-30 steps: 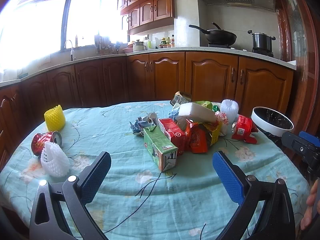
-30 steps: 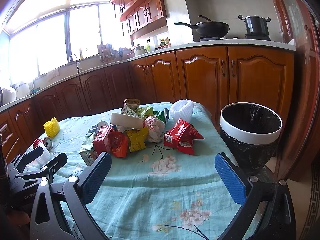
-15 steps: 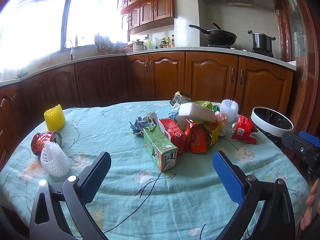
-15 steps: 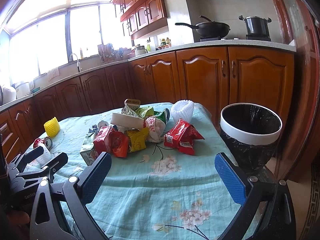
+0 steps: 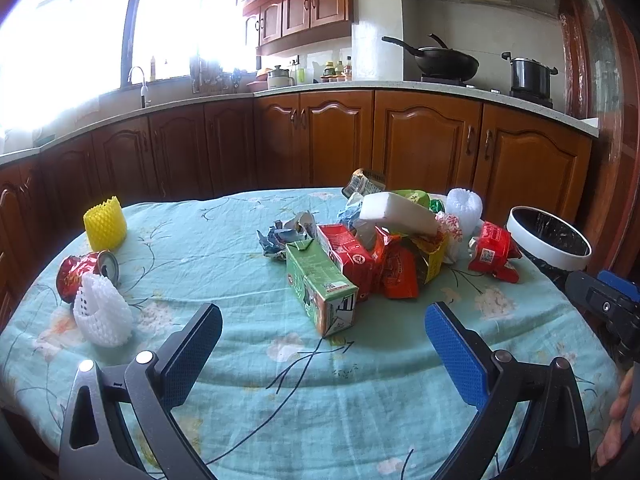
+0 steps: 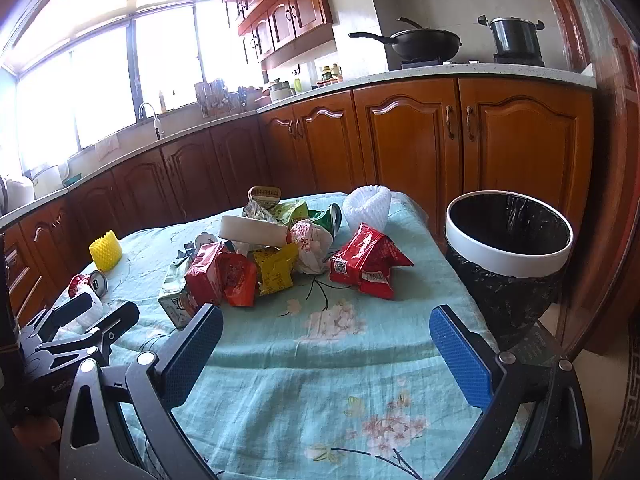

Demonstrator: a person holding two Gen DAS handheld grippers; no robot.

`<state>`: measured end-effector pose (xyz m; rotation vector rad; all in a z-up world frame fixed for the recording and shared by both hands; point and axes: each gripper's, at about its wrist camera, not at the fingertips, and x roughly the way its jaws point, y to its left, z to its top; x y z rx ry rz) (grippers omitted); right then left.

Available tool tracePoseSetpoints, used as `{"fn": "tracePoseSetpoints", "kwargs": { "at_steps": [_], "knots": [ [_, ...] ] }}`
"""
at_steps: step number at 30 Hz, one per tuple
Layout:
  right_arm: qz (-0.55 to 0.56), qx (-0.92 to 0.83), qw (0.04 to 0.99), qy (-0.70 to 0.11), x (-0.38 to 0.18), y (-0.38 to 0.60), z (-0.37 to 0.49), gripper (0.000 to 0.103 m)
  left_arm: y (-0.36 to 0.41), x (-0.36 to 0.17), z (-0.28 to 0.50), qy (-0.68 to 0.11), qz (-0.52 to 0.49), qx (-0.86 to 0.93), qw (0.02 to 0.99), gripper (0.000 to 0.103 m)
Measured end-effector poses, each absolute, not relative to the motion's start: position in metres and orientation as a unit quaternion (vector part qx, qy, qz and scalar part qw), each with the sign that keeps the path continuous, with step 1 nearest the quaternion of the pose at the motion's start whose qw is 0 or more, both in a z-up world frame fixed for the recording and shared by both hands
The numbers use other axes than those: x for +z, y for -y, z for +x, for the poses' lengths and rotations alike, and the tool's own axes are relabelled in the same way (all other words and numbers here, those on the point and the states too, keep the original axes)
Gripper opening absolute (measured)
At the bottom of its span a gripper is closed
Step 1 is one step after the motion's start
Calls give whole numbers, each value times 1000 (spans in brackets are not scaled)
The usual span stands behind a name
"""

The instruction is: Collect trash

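Note:
A pile of trash lies mid-table: a green carton (image 5: 320, 288), red wrappers (image 5: 362, 258), a white foam block (image 5: 396, 212) and a red snack bag (image 6: 368, 266). A crushed red can (image 5: 86, 272), a white foam net (image 5: 102, 316) and a yellow foam net (image 5: 105, 227) lie at the left. A bin with a white rim and black liner (image 6: 508, 240) stands off the table's right edge. My left gripper (image 5: 323, 344) is open and empty, short of the carton. My right gripper (image 6: 326, 344) is open and empty, short of the red snack bag.
The table wears a light blue flowered cloth (image 6: 320, 360). Wooden kitchen cabinets (image 5: 424, 140) run behind it, with a wok (image 5: 444, 62) and a pot (image 5: 530, 74) on the stove. The left gripper shows in the right wrist view (image 6: 76, 332).

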<state>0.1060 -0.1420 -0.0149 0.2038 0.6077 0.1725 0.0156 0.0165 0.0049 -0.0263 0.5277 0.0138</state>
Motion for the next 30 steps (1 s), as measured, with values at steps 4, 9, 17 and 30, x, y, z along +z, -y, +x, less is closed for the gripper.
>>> {"fn": "tracePoseSetpoints", "kwargs": {
  "at_steps": [4,9,17,30],
  "knots": [
    [109,84,941,-310,-19,146,112,103,-21,3,25,-278,-25,6,960,101],
    [114,87,936,-322,-23,151,123,102,-23,3,38,-286,-26,6,958,101],
    [125,91,925,-346,-29,156,152,89,-29,6,68,-301,-35,8,953,93],
    [154,86,888,-425,-63,162,225,56,-35,-13,120,-348,-41,-5,937,75]
  ]
}}
